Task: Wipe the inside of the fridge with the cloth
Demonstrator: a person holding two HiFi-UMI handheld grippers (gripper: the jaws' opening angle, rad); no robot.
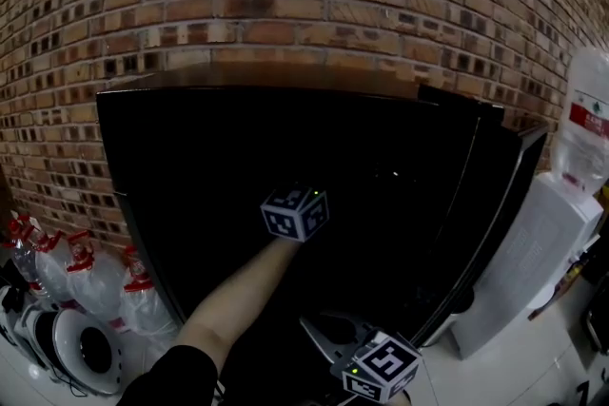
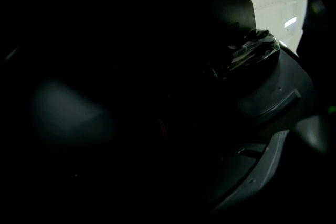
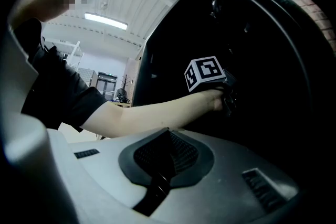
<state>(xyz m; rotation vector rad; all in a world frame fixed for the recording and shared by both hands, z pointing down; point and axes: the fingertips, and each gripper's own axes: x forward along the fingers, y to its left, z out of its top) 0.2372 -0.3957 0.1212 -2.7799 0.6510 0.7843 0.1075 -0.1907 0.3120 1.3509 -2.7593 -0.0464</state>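
we see the left gripper (image 3: 229,96) reached deep into the open black fridge (image 1: 162,176), marker cube (image 1: 295,212) on top, bare forearm (image 1: 238,295) trailing out. Its own view is nearly black: only one side of the jaw body is lit, so we can't tell whether the jaws clamp anything. What we take for the cloth (image 2: 252,52), a dark crumpled wad, sits just past that lit side. The right gripper (image 3: 168,136) hangs low in front of the fridge, jaws together on nothing
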